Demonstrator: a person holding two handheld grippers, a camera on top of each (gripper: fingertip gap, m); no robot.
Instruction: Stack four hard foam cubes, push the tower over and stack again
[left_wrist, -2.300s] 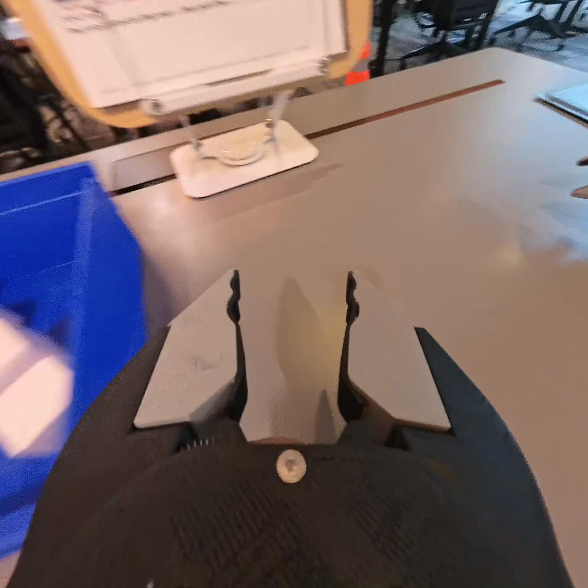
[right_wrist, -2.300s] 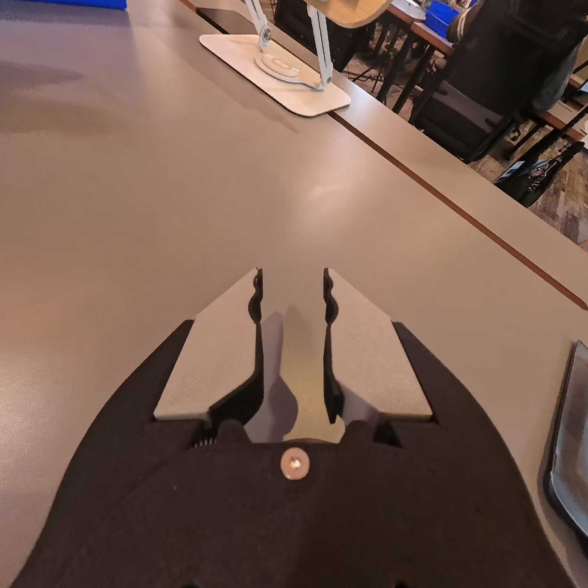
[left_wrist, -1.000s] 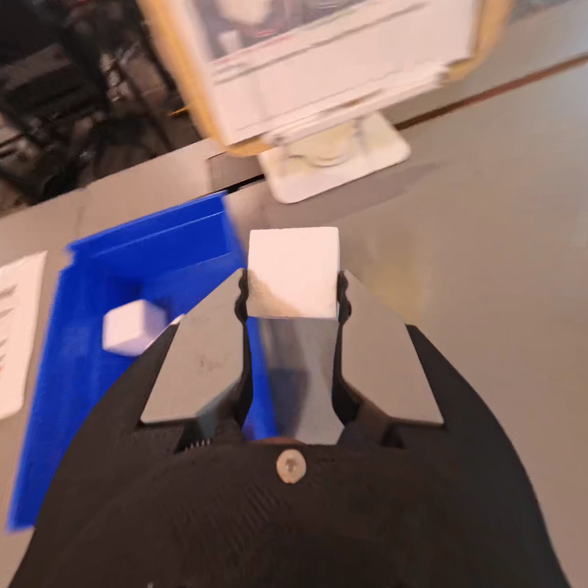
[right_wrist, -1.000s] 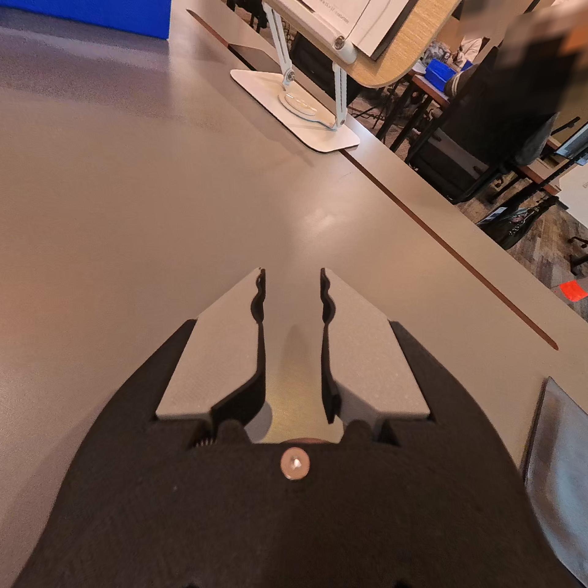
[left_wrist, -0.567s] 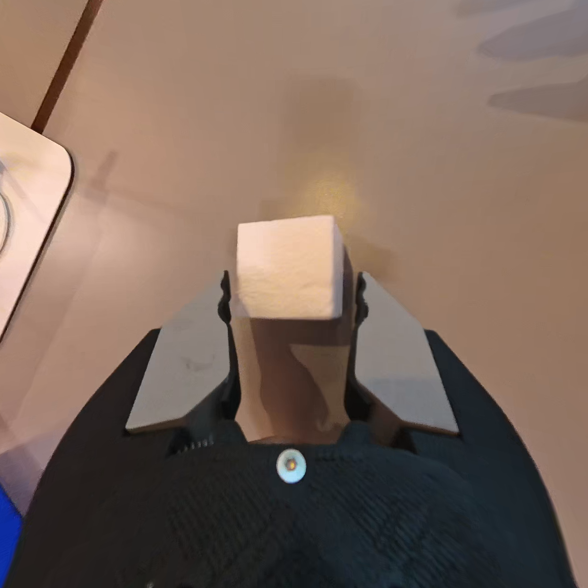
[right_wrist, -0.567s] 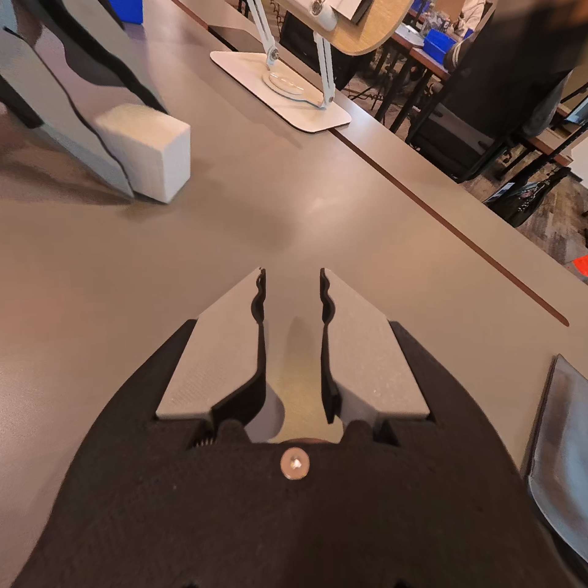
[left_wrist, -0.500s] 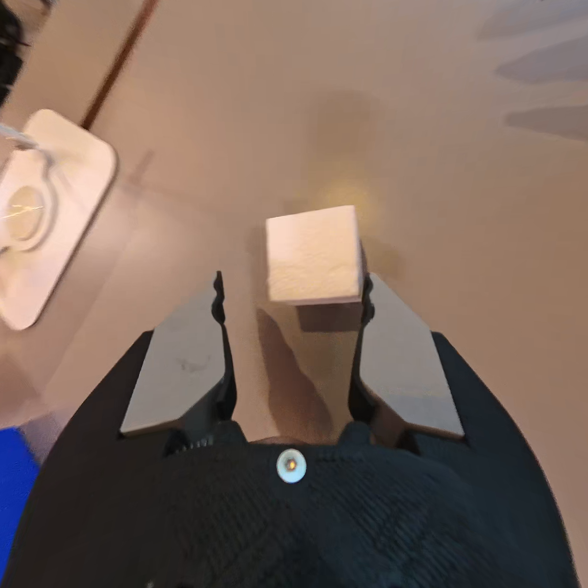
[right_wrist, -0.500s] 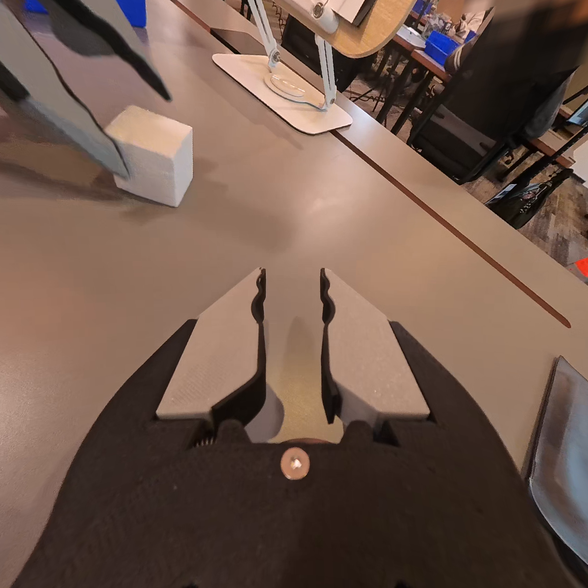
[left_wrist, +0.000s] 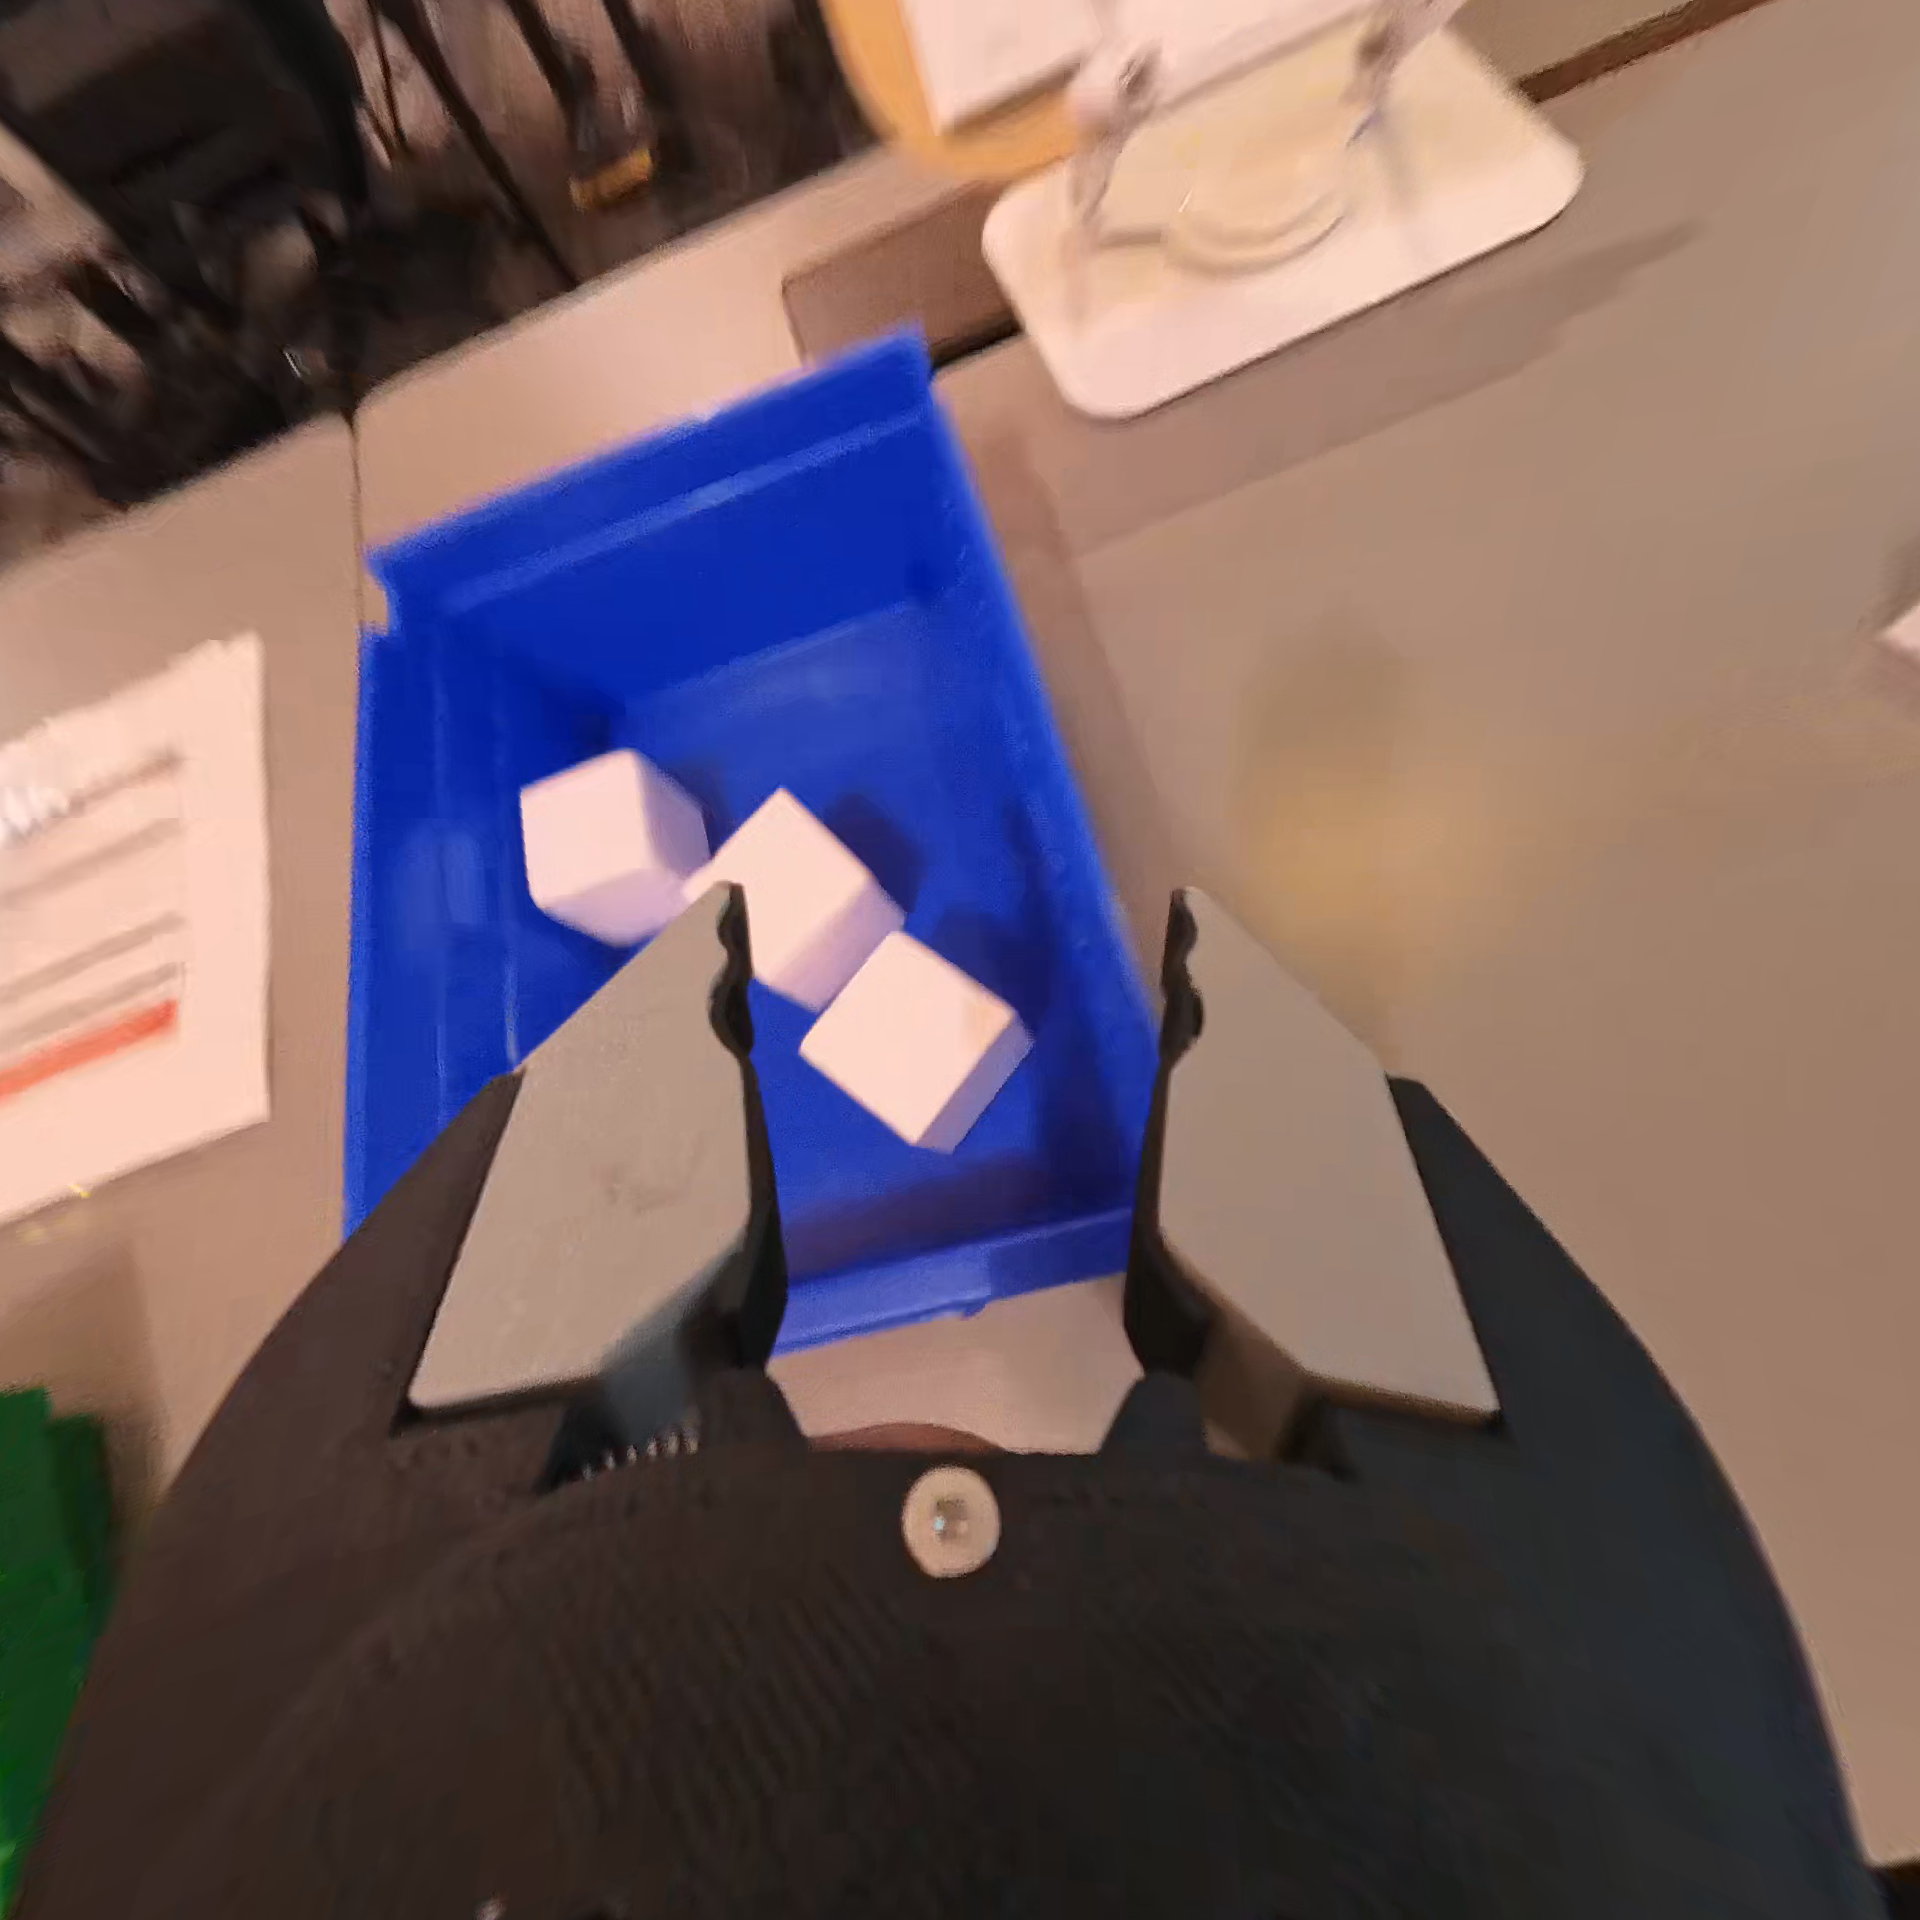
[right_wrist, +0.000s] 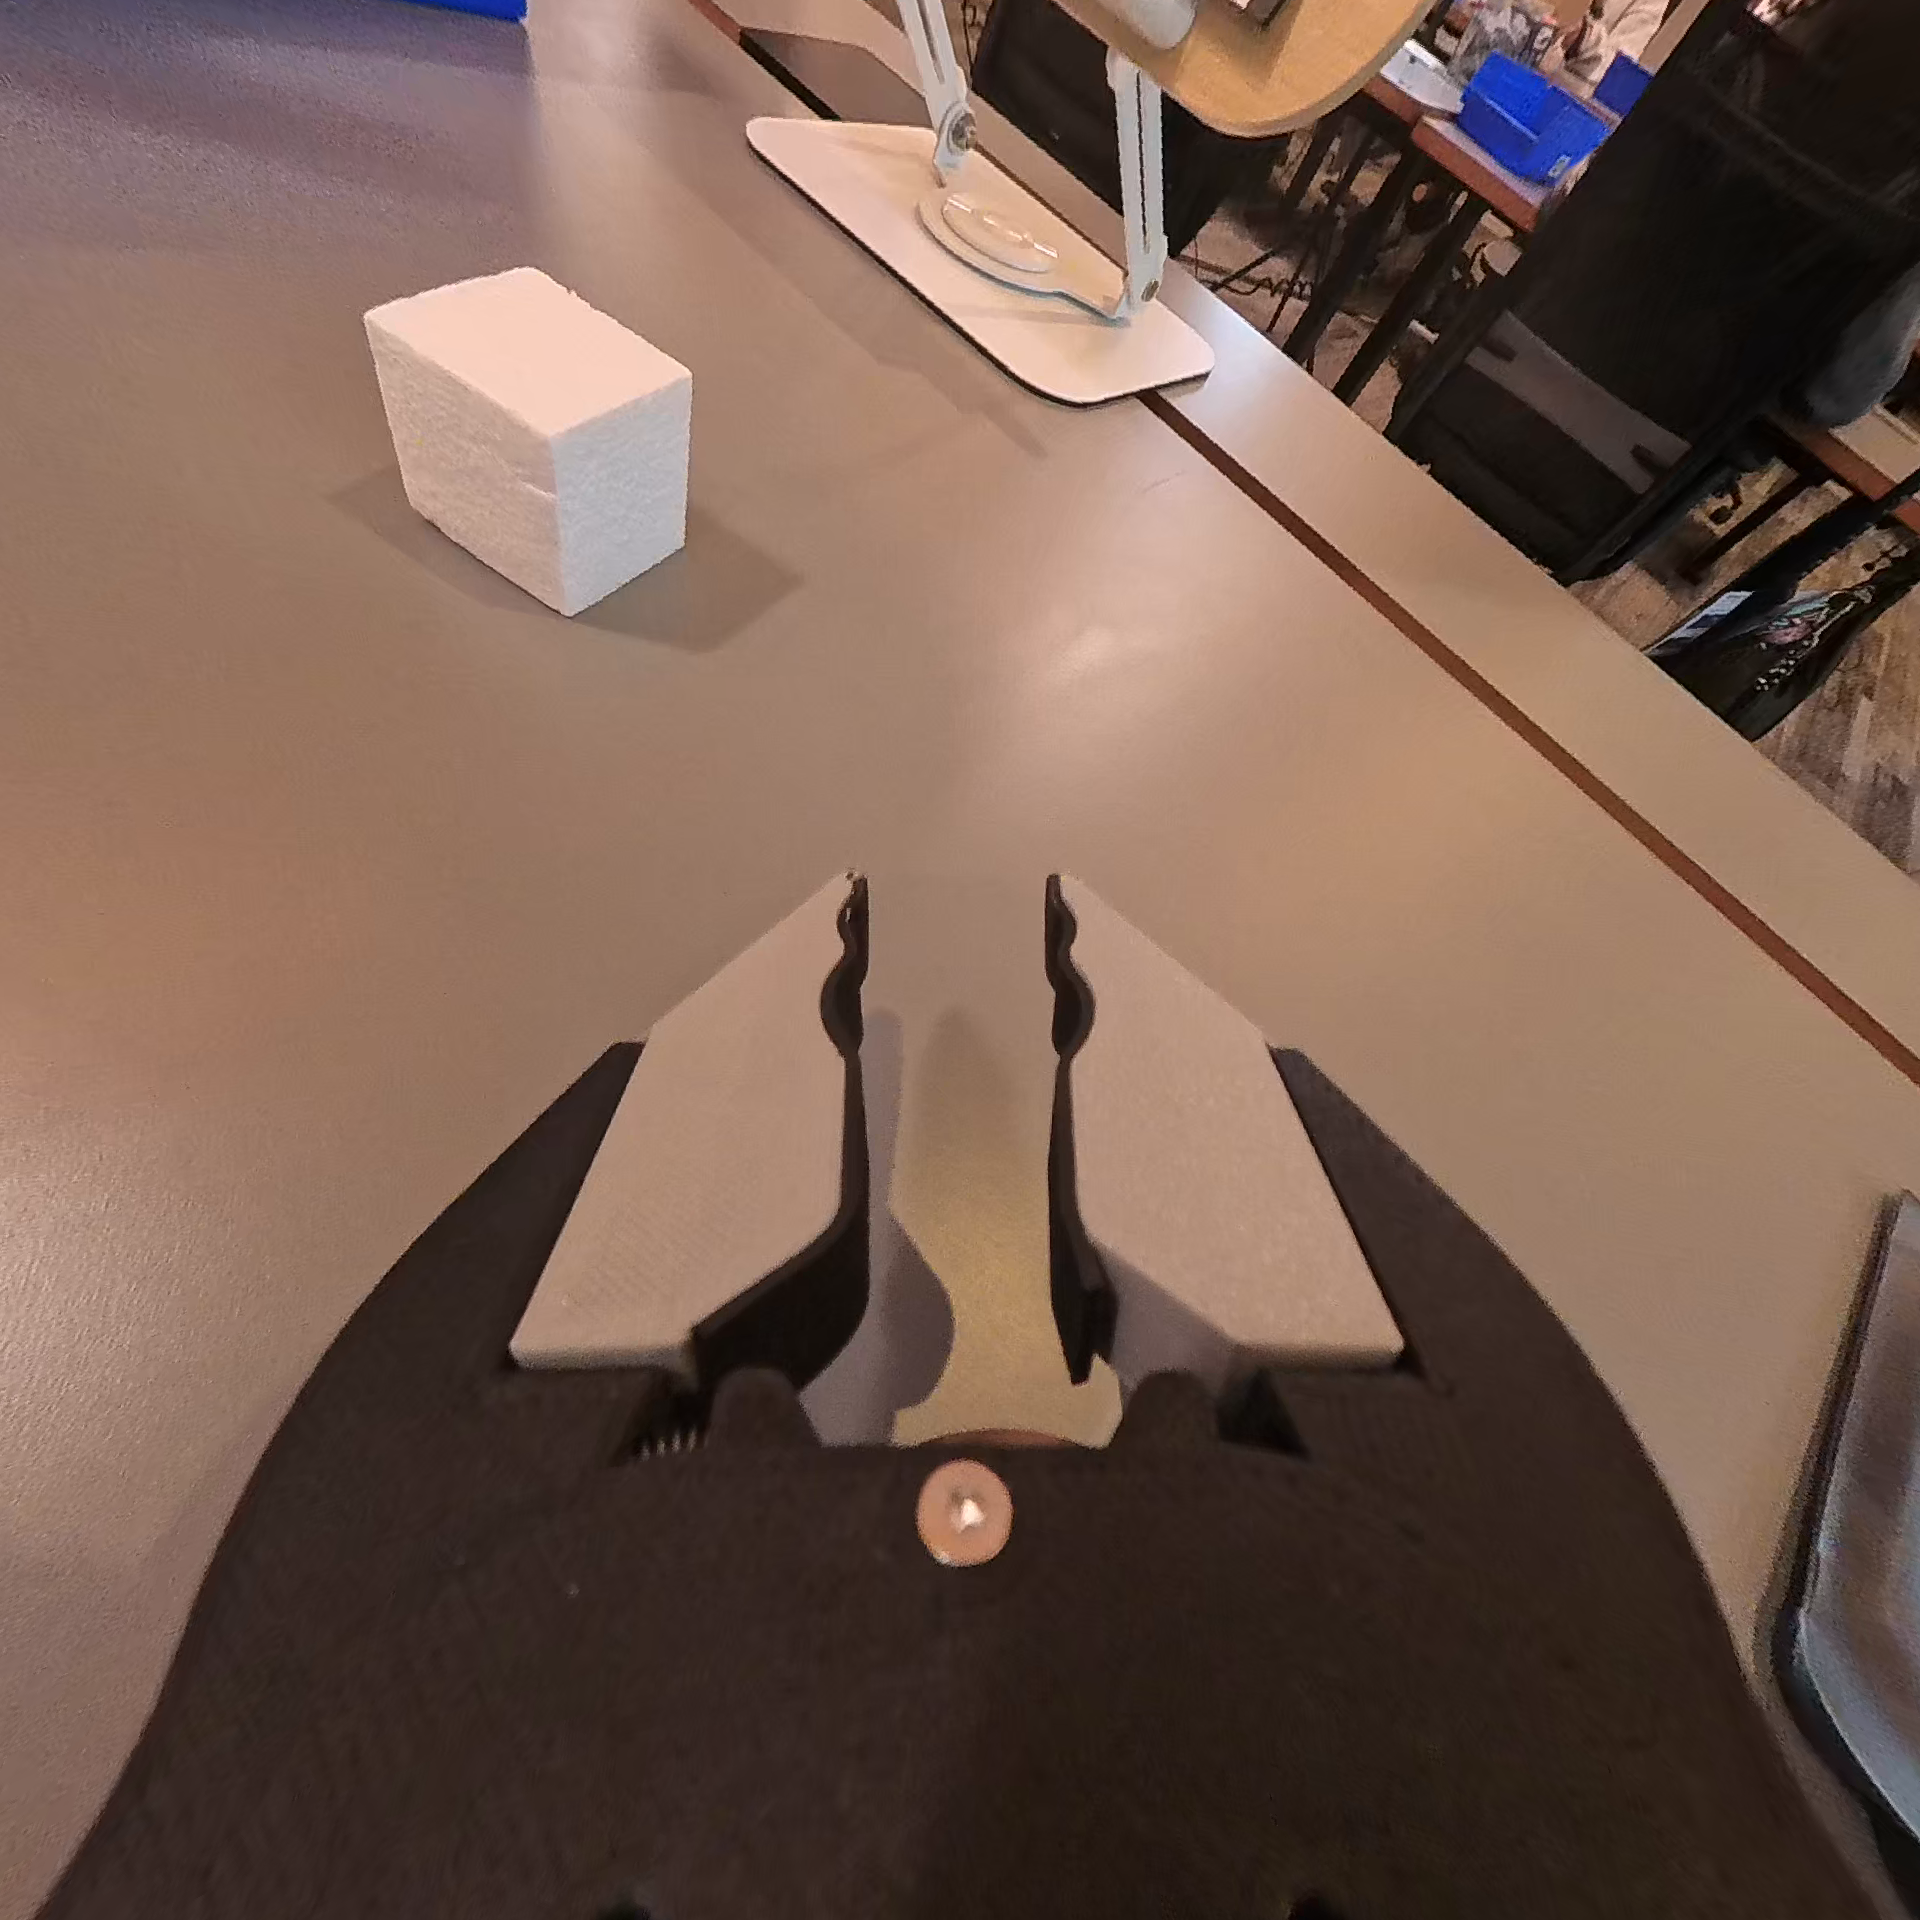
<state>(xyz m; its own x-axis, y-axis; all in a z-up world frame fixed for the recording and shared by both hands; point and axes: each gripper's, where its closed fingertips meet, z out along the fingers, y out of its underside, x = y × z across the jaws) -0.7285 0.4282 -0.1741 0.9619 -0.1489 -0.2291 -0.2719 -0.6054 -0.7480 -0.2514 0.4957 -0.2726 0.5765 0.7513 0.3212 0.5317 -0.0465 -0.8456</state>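
In the left wrist view three white foam cubes lie in a blue bin (left_wrist: 416, 935): one at the far left (left_wrist: 603, 842), one in the middle (left_wrist: 805, 899), one nearest (left_wrist: 914, 1039). My left gripper (left_wrist: 951, 904) is open and empty, held above the bin's near right part. In the right wrist view one white foam cube (right_wrist: 530, 426) stands alone on the grey table (right_wrist: 312, 831), ahead and to the left. My right gripper (right_wrist: 951, 894) is empty, its jaws a narrow gap apart, low over the table.
A white stand base (right_wrist: 977, 239) with a tan board stands at the table's far edge; it also shows in the left wrist view (left_wrist: 1278, 208). A printed sheet (left_wrist: 114, 914) lies left of the bin. A dark pad (right_wrist: 1860, 1538) lies at the right. Some 50 centimeters of space lies between my two pairs of fingers.
My left gripper let go of the cube on the table, opened wide and swung back over the blue bin. The right gripper barely moved.
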